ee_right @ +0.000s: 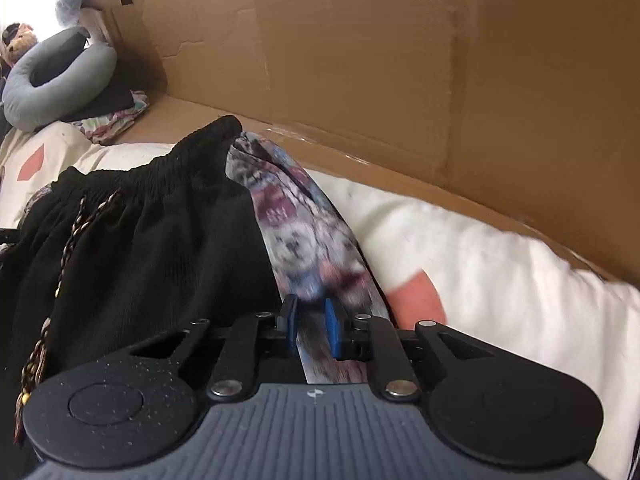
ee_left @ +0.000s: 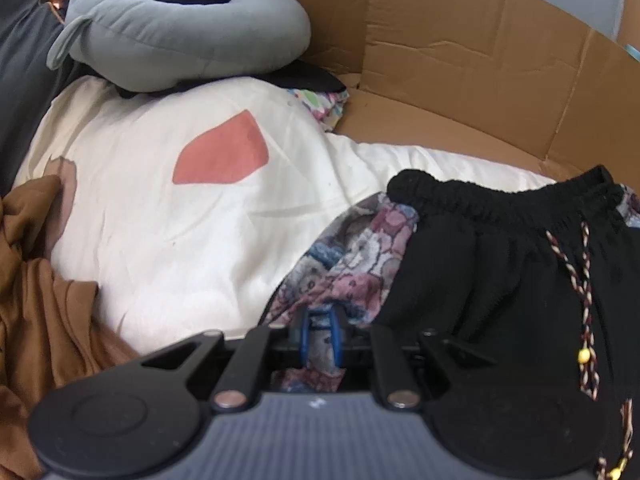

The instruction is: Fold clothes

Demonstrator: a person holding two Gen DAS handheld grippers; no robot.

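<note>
- Left claw [ee_left: 320, 334]: pads nearly closed, pinching the patterned lining fabric [ee_left: 344, 248] of the black shorts [ee_left: 500, 280].
- Right claw [ee_right: 311, 326]: narrow gap, the same patterned fabric running between its pads; actual pad contact cannot be confirmed through blur.
- Shorts lie on the white bed cover [ee_left: 180, 220] near the bed's far edge, beside the cardboard wall [ee_right: 360, 60], waistband away from the claws.
- Judgement: gripping both sides keeps the garment spread and taut, ready for a fold.
</note>
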